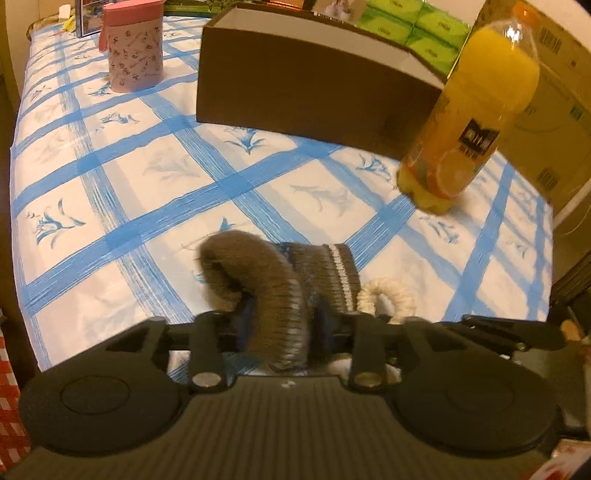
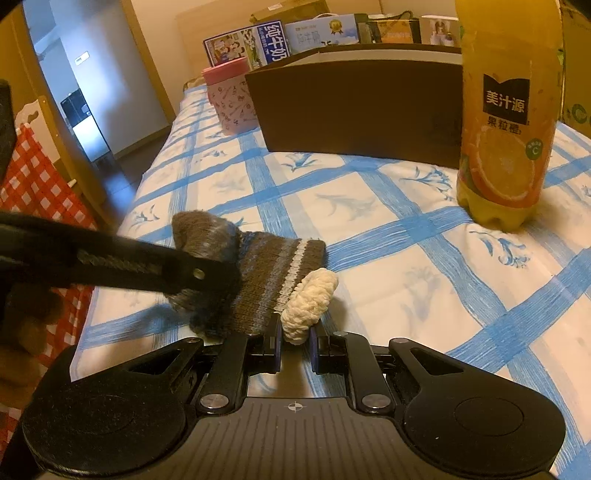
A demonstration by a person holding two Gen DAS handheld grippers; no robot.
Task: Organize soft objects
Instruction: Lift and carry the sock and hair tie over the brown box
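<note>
A brown knit sock (image 1: 266, 280) with blue and white stripes lies on the blue-checked tablecloth (image 1: 110, 177). My left gripper (image 1: 281, 325) is shut on its toe end, which bulges up between the fingers. In the right wrist view the sock (image 2: 266, 273) lies just ahead, with the left gripper's arm (image 2: 147, 266) reaching in from the left. A cream scrunchie (image 2: 310, 299) rests against the sock's cuff. My right gripper (image 2: 294, 345) is shut on the scrunchie's near end. The scrunchie also shows in the left wrist view (image 1: 384, 295).
An open brown cardboard box (image 1: 306, 85) stands behind the sock. An orange juice bottle (image 1: 476, 110) stands to the right of it. A pink lidded canister (image 1: 135, 48) stands at the far left. Green tissue packs (image 1: 417, 26) sit behind the box.
</note>
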